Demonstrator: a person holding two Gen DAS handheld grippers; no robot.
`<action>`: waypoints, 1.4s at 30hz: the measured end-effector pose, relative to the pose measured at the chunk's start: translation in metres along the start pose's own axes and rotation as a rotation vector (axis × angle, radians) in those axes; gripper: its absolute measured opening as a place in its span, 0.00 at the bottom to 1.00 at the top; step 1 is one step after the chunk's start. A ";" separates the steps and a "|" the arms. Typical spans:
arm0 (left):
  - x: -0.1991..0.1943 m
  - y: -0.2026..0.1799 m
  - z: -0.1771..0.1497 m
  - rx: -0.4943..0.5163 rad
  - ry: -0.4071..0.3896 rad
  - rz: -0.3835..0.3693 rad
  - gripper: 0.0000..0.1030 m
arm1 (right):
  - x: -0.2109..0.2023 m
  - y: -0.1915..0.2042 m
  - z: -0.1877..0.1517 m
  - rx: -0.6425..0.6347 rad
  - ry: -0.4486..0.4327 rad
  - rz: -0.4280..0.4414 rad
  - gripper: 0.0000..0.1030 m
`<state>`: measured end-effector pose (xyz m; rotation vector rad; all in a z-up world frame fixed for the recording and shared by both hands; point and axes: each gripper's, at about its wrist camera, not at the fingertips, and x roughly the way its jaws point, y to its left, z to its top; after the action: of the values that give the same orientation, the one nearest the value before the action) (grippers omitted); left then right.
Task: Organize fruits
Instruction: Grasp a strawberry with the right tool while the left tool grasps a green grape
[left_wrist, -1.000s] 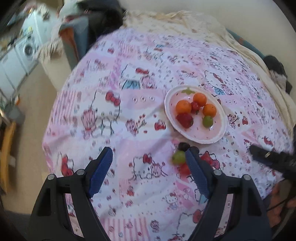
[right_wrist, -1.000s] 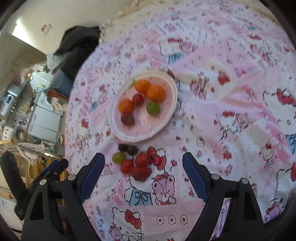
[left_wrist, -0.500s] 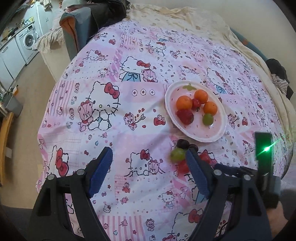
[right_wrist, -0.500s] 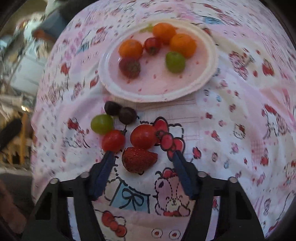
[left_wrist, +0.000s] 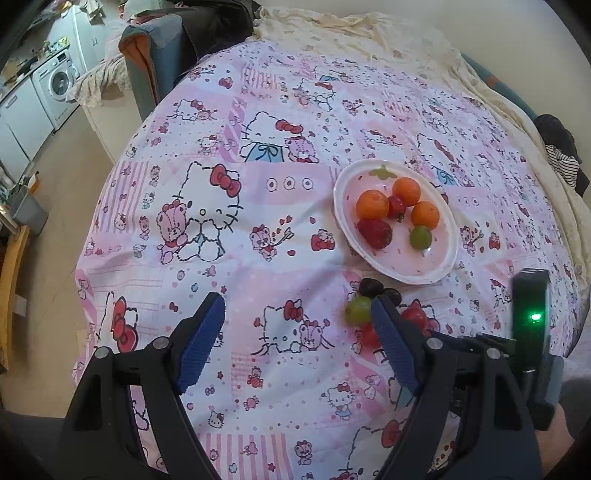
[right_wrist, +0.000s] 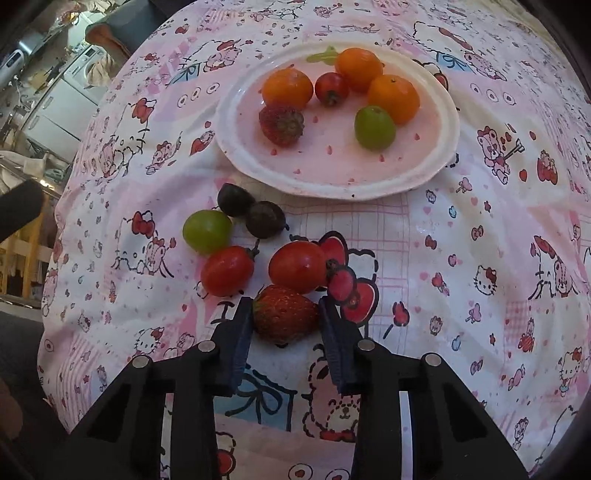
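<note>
A white plate (right_wrist: 436, 166) (left_wrist: 448, 254) on the Hello Kitty cloth holds three oranges, a cherry tomato, a strawberry and a green grape. In front of it lie loose fruits: a green grape (right_wrist: 207, 230) (left_wrist: 358, 310), two dark grapes (right_wrist: 264, 218), two tomatoes (right_wrist: 297, 266) and a strawberry (right_wrist: 285, 314). My right gripper (right_wrist: 286, 318) has closed its jaws against both sides of that loose strawberry, on the cloth. My left gripper (left_wrist: 295, 328) is open and empty, hovering left of the loose fruits.
The cloth covers a bed that drops off at the left to a floor with a washing machine (left_wrist: 55, 81) and cabinets. A chair with clothes (left_wrist: 159, 55) stands at the far left corner. The right gripper's body with a green light (left_wrist: 532, 317) shows at right.
My right gripper came down toward the loose fruits and narrowed its jaws onto the strawberry. The left gripper stayed open and shifted little.
</note>
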<state>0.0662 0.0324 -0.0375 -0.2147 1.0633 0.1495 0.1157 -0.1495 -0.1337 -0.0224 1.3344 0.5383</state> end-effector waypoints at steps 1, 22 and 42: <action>0.001 0.002 0.000 -0.005 0.002 0.007 0.76 | -0.002 -0.001 -0.001 0.008 -0.002 0.013 0.34; 0.037 -0.004 -0.005 0.015 0.082 0.028 0.76 | -0.046 -0.030 -0.007 0.166 -0.103 0.131 0.30; 0.106 -0.066 -0.014 0.114 0.203 -0.031 0.50 | -0.081 -0.063 -0.001 0.310 -0.205 0.211 0.30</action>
<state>0.1202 -0.0325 -0.1300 -0.1449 1.2657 0.0389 0.1285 -0.2345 -0.0770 0.4217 1.2127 0.4916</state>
